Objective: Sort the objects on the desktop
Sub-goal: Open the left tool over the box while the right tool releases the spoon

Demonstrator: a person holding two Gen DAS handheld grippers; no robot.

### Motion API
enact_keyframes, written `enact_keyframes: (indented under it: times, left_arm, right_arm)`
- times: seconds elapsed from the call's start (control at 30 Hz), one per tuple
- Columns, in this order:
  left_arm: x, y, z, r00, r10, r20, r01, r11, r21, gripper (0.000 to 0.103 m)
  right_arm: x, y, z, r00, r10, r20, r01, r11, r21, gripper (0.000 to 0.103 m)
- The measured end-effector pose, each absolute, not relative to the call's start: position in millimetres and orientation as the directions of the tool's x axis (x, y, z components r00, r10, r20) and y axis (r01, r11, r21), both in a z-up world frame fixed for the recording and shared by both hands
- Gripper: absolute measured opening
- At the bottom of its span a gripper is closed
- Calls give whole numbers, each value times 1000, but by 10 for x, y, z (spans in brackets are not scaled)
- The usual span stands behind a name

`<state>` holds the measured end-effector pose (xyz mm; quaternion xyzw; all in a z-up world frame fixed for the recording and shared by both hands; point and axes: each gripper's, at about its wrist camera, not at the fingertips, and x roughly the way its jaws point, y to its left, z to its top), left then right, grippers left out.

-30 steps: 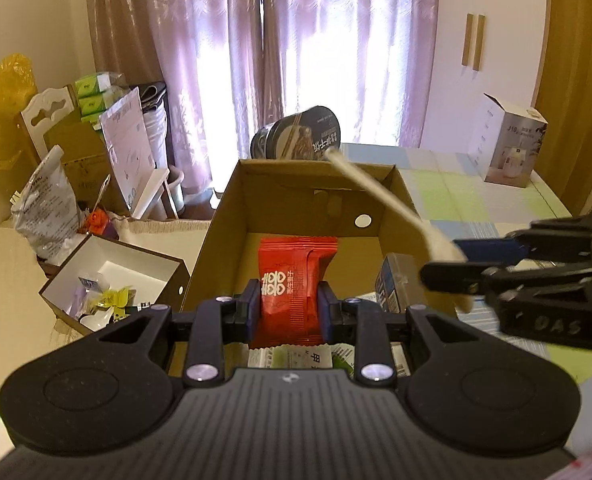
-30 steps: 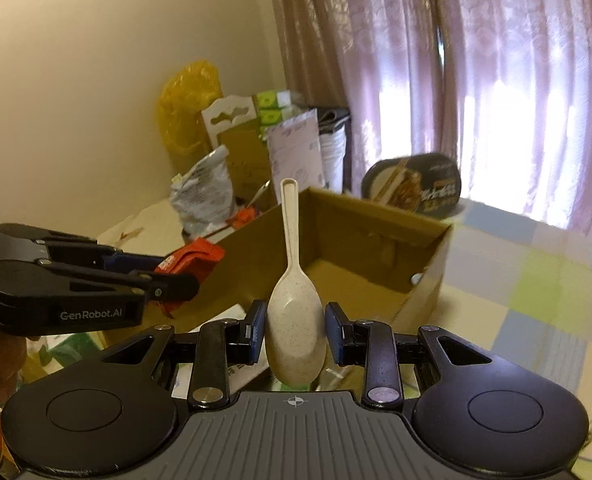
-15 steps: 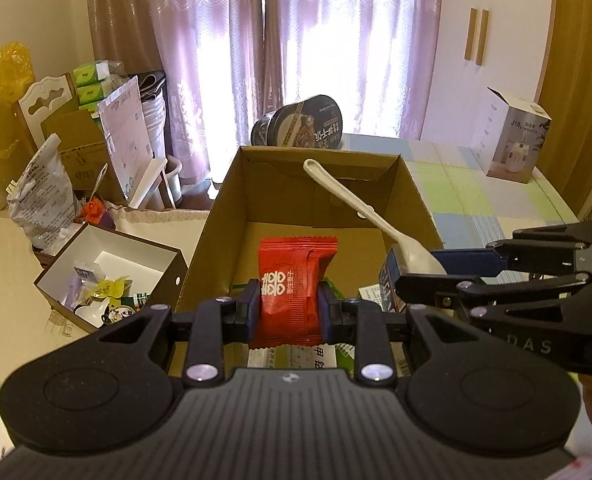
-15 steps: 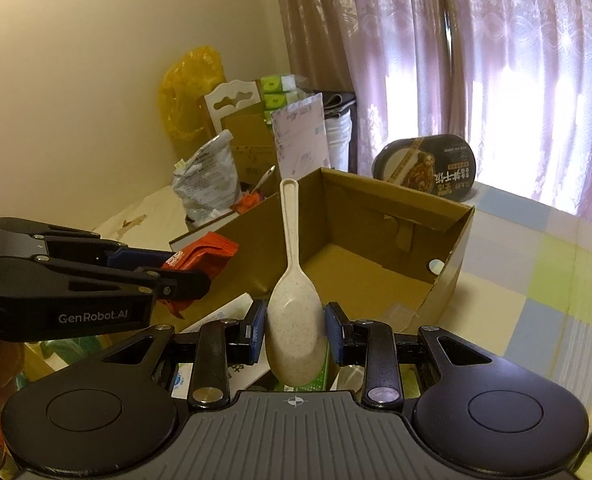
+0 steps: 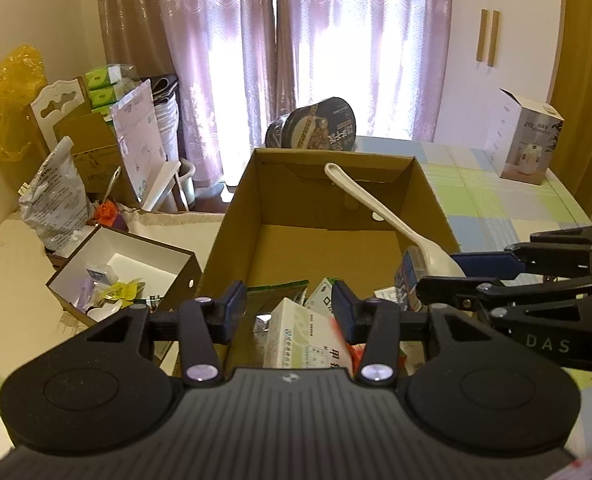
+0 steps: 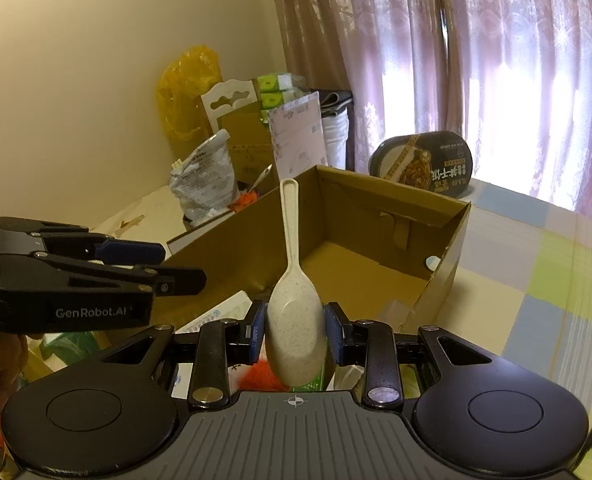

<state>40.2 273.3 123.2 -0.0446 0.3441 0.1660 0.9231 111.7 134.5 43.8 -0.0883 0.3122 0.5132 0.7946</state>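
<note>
"genrobot.ai" on left gripper side

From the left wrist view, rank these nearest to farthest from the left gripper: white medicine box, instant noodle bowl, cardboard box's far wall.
1. White medicine box, right between the open fingers of the left gripper.
2. Cardboard box's far wall, straight ahead.
3. Instant noodle bowl, on its side behind that wall.
</note>
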Motion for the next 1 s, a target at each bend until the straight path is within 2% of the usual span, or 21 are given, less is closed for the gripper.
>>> enact_keyframes:
  times: [0.3,0.37,0.43,1.0]
  left_arm:
    - [374,2768,1236,705,288,-648,-352,935,34,41]
    - [369,2775,1231,702,290,-650,-353,935,35,41]
    - [368,2777,1225,701,288,-652,-351,936,36,41]
    - [408,2679,1225,710,271,-650,-325,945,38,43]
  right_arm:
    - [1111,1365,367,219,759,-613,-873,433,225,30]
    - [1111,1362,348,217,759,-614,-873,432,226,42]
    - [1097,1347,347,225,758,-613,-873,436,218,44]
    - [1135,1188,423,271,753,-600,-862,468,197,45]
